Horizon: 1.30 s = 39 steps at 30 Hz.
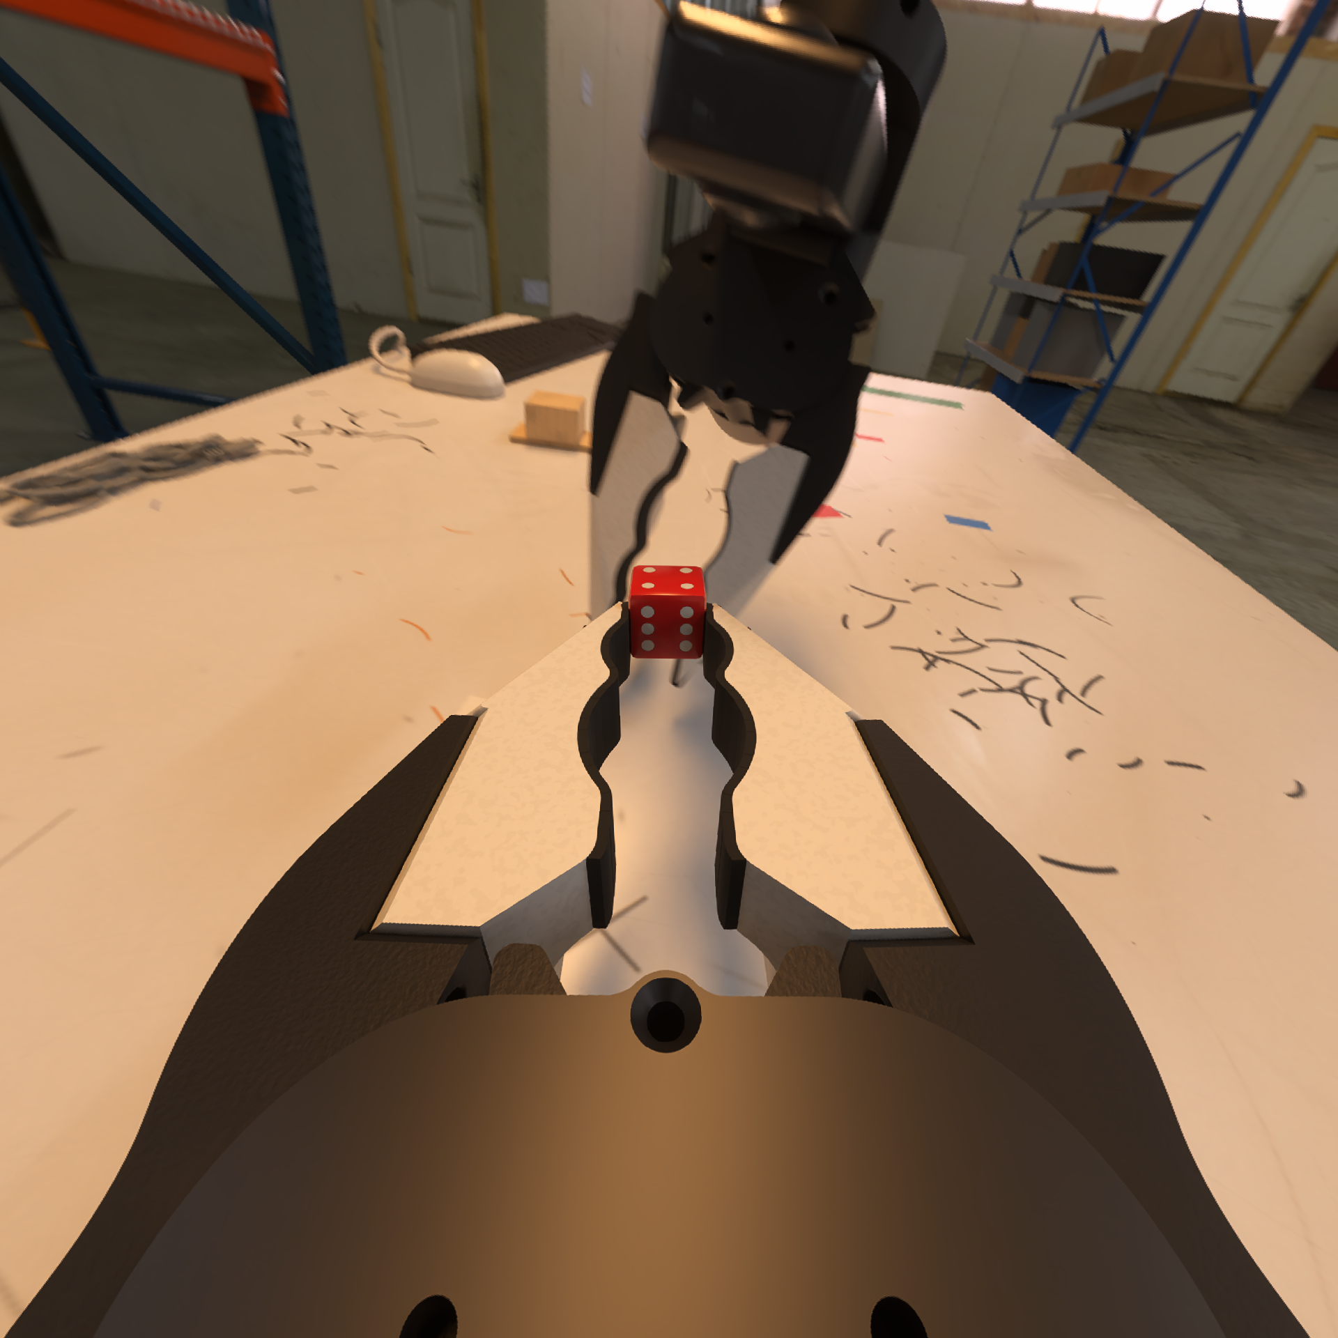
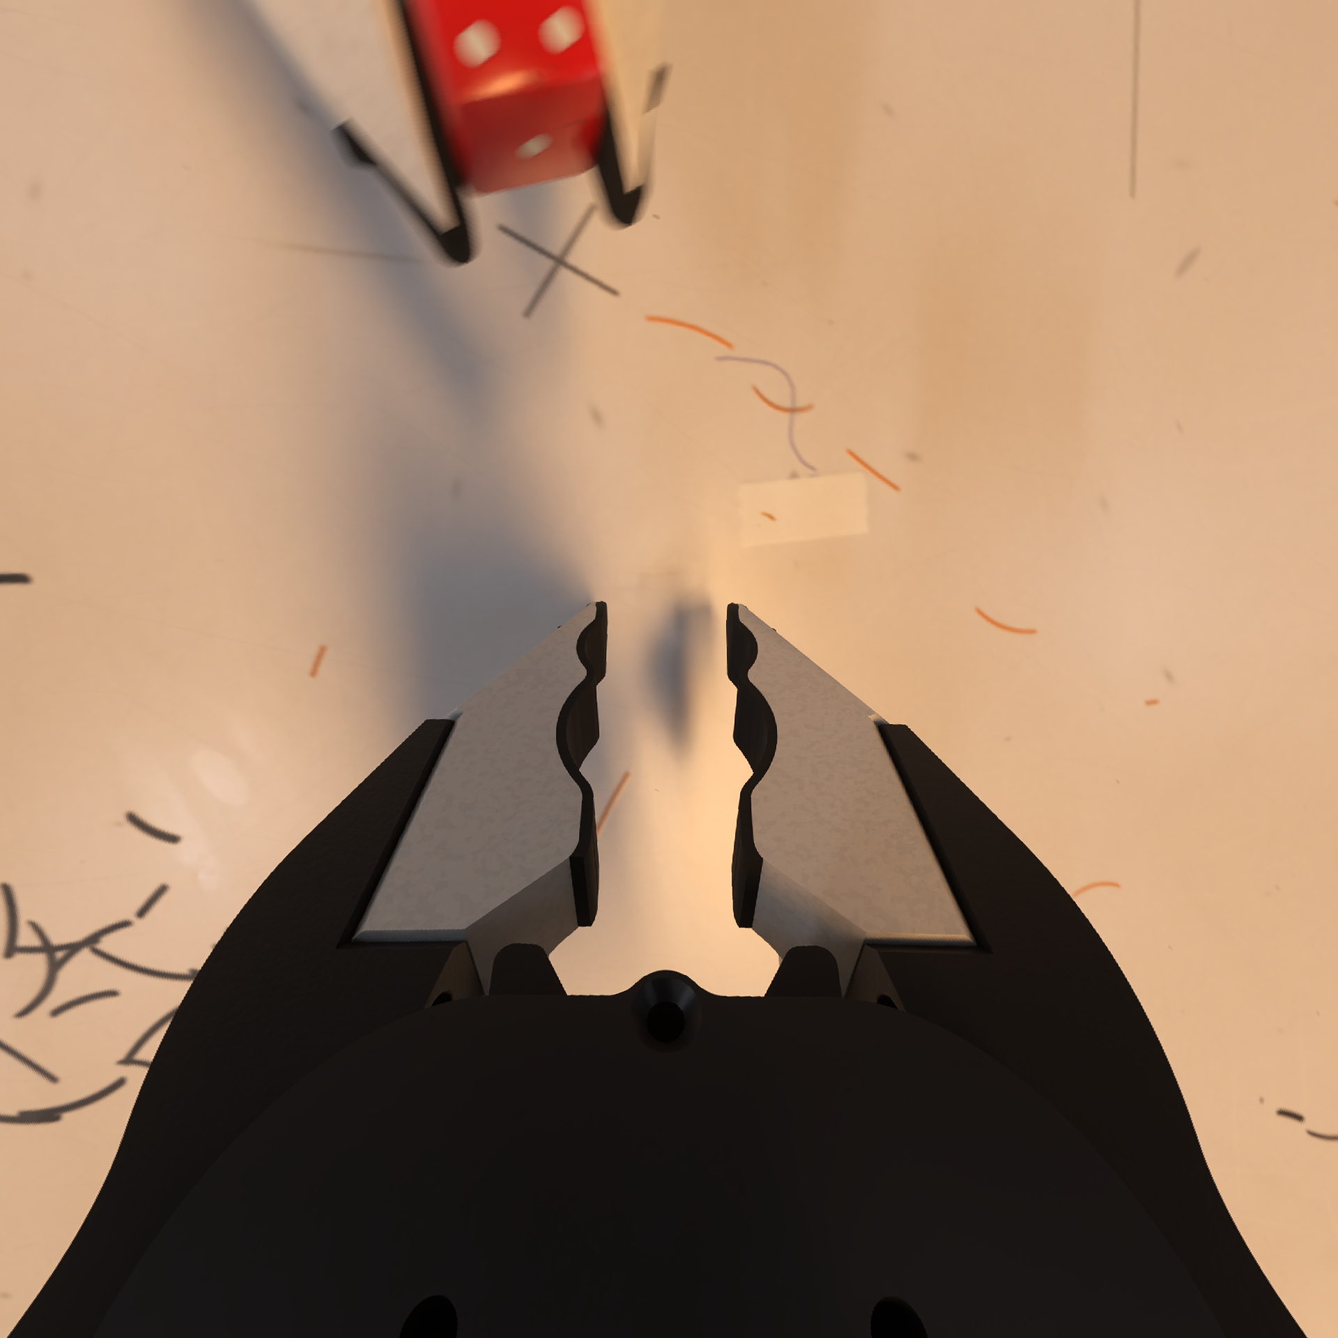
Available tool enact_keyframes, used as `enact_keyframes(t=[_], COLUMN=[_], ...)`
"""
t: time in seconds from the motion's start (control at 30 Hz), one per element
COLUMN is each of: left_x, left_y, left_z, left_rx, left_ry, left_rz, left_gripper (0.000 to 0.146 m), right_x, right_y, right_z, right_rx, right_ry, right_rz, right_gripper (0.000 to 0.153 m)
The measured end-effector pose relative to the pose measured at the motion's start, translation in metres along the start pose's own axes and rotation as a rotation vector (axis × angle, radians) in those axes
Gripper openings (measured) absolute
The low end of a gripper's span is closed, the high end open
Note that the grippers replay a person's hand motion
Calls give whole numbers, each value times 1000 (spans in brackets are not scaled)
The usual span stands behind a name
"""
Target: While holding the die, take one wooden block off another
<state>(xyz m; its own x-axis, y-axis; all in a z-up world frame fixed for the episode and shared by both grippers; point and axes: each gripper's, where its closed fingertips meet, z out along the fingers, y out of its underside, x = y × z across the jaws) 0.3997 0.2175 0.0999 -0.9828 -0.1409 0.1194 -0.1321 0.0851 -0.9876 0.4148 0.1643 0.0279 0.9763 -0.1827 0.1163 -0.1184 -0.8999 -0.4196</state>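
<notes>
My left gripper is clamped on the red die at the very tips of its fingers, held above the white tabletop. My right gripper points down at the scribbled surface, jaws parted with nothing between them — in the left wrist view it hangs just beyond the die. In the right wrist view the die appears at the top edge, pinched between the left fingertips. The wooden cube sits on a flat wooden block farther back — well apart from both grippers, near a white computer mouse and dark keyboard.
</notes>
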Motion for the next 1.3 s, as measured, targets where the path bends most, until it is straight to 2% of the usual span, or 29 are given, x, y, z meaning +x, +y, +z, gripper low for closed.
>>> enact_keyframes(t=[0.2, 0.37, 0.53, 0.63, 0.8, 0.93, 1.0, 1.13, 1.3], left_x=[-9, -9, -7, -6, -4, -5, -5, -5, -3], left_y=[-8, -3, 0, -1, 0, 3, 4, 7, 11], left_z=[-7, -4, -2, -3, -2, -1, 0, 2, 4], left_rx=[36, 7, -7, -8, -16, -24, -28, -37, -53], left_ry=[-56, -49, -45, -47, -42, -37, -33, -27, -19], left_rz=[32, 29, 36, 42, 52, 43, 35, 35, 37], left_gripper=[19, 19, 19, 19, 19, 19, 19, 19, 19], right_x=[-40, -61, -37, -13, 17, 20, 19, 25, 27], right_y=[-2, 24, 57, 64, 46, 21, 17, 42, 63], right_z=[-4, -19, -32, -32, -19, -7, -12, -33, -34], right_rx=[7, -34, -90, -90, -59, -15, 14, 22, 14], right_ry=[-76, -88, -12, 23, 51, 38, 34, 62, 70], right_rz=[-41, -18, 43, 61, 25, -23, -18, 70, 132], right_gripper=[33, 33, 33, 33, 33, 33, 33, 33, 33])
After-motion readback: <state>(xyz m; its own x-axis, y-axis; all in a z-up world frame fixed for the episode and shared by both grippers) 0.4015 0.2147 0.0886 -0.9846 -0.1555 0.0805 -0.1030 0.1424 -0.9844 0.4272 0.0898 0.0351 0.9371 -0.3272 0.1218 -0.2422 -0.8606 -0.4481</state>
